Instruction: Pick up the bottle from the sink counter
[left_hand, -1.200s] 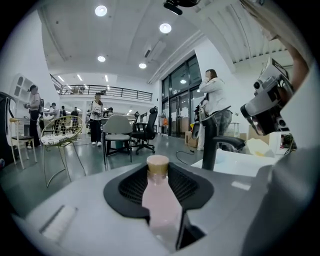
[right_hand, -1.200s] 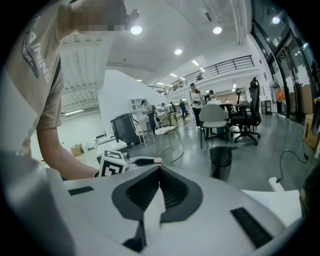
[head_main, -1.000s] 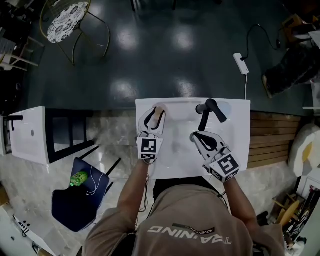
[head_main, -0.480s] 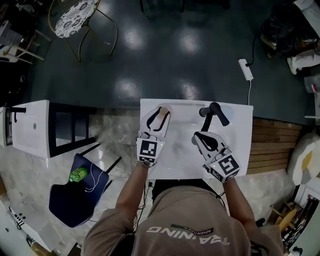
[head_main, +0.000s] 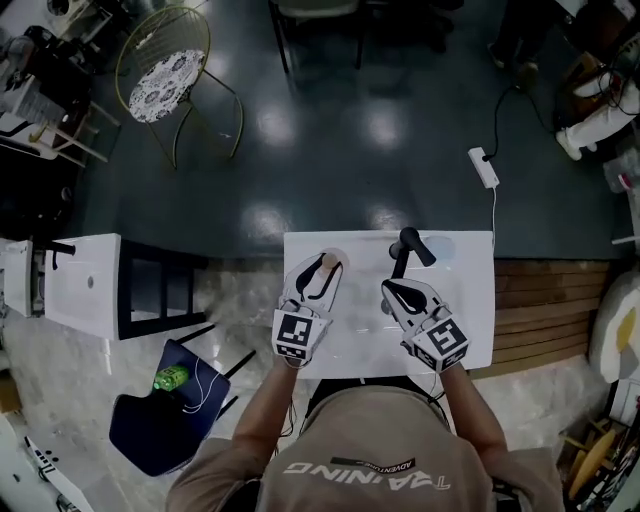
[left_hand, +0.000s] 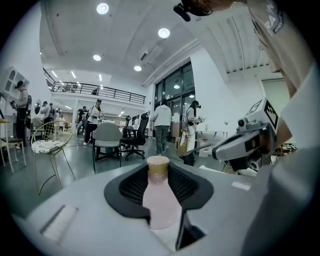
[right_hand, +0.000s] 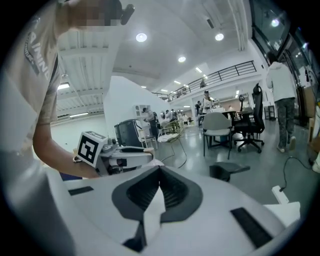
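Observation:
A pale pink bottle (left_hand: 159, 202) with a tan cap stands upright between the jaws of my left gripper (left_hand: 159, 192), which is shut on its body. From the head view the bottle's cap (head_main: 328, 261) shows at the tip of the left gripper (head_main: 321, 272), over the white sink counter (head_main: 470, 300) near its far left part. My right gripper (head_main: 392, 292) hovers over the counter's middle, just in front of the black faucet (head_main: 408, 245). Its jaws (right_hand: 159, 187) meet with nothing between them.
A power strip (head_main: 483, 167) with its cable lies on the dark floor beyond the counter. A white cabinet (head_main: 85, 285) and a dark chair (head_main: 160, 410) holding a green bottle are at the left. A wire chair (head_main: 170, 75) stands far left. People walk in the hall behind.
The head view has shifted, so the counter sits a little lower in frame. Both grippers keep their places over the counter, and the left stays closed on the bottle.

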